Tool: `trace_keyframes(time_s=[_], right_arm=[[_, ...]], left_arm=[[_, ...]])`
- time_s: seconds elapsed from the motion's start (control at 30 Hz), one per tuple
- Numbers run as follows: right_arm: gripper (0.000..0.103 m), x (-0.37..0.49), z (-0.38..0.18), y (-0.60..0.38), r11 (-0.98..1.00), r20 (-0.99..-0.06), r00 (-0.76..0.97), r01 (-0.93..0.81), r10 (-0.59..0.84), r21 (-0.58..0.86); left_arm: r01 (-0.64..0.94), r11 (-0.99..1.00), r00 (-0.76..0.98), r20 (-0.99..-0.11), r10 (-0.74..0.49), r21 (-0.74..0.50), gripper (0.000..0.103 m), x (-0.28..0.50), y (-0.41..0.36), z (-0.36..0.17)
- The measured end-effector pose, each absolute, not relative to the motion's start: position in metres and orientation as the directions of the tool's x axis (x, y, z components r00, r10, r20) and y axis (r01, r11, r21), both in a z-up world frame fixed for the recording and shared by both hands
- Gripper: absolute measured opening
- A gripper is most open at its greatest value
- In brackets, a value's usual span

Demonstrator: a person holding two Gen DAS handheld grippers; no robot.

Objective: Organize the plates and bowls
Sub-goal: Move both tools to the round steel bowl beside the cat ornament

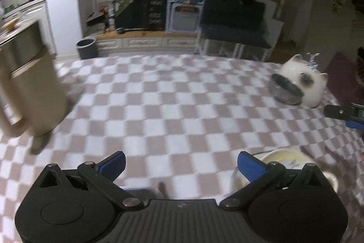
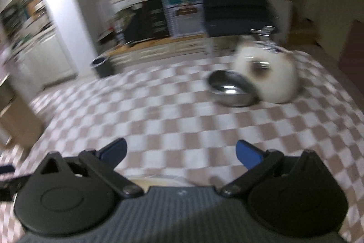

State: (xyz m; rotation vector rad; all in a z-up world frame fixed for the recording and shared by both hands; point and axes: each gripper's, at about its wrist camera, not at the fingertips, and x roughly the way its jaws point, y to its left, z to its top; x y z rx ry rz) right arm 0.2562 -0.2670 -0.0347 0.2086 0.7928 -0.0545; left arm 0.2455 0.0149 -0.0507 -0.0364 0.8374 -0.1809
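Near the table's [image 1: 182, 95] front edge, cream plates [image 1: 284, 159] sit stacked; both my left gripper [image 1: 180, 165] and right gripper [image 2: 180, 153] gape empty, leaving the steel bowl [image 2: 232, 89] at the far right corner, I judge.

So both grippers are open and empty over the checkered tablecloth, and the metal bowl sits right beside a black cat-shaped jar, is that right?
Nearly. The cat-shaped jar is white with a dark patch, not black, as the right wrist view shows. The rest holds: the metal bowl sits right beside it on the checkered tablecloth, and the left gripper and right gripper are both open and empty.
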Motion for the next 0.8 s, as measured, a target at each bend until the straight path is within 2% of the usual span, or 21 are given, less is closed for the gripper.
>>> trace_keyframes(time_s=[0.2, 0.37, 0.8], right_arm=[[0.103, 0.265, -0.052, -0.327, 0.933, -0.710, 0.699, 0.307, -0.086, 0.189], [0.103, 0.280, -0.066, -0.354, 0.894, -0.705, 0.699, 0.385, -0.120, 0.230], [0.102, 0.320, -0.088, -0.380, 0.877, -0.697, 0.708, 0.400, -0.110, 0.268]], left_arm=[[0.197, 0.970, 0.674, -0.700, -0.238, -0.140, 0.103, 0.262, -0.031, -0.054], [0.205, 0.966, 0.690, -0.676, -0.258, -0.159, 0.103, 0.280, -0.061, -0.058], [0.223, 0.962, 0.721, -0.636, -0.273, -0.160, 0.103, 0.347, -0.117, -0.067]])
